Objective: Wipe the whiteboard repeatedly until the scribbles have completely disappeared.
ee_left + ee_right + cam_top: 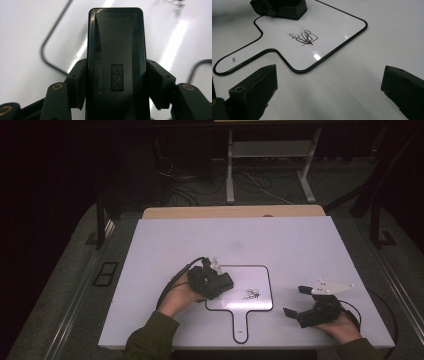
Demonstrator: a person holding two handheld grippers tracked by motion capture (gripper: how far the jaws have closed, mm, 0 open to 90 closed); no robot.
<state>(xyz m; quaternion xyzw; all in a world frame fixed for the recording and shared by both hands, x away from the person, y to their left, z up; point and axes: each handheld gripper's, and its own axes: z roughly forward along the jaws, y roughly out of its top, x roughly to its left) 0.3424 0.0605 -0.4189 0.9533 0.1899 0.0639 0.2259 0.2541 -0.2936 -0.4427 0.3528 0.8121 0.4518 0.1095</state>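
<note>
A small handled whiteboard with a black rim lies flat on the white table, its handle toward the person. A dark scribble marks its lower middle; the same scribble is seen in the right gripper view. My left gripper is shut on a black whiteboard eraser, held over the board's left edge, left of the scribble. Both pads press the eraser's long sides. My right gripper rests open on the table to the right of the board, nothing between its jaws.
The white table top has free room at the back and far left. A wooden board edge lies behind it. Beyond stand desk legs and cables on the dark floor. Black cables trail from both grippers.
</note>
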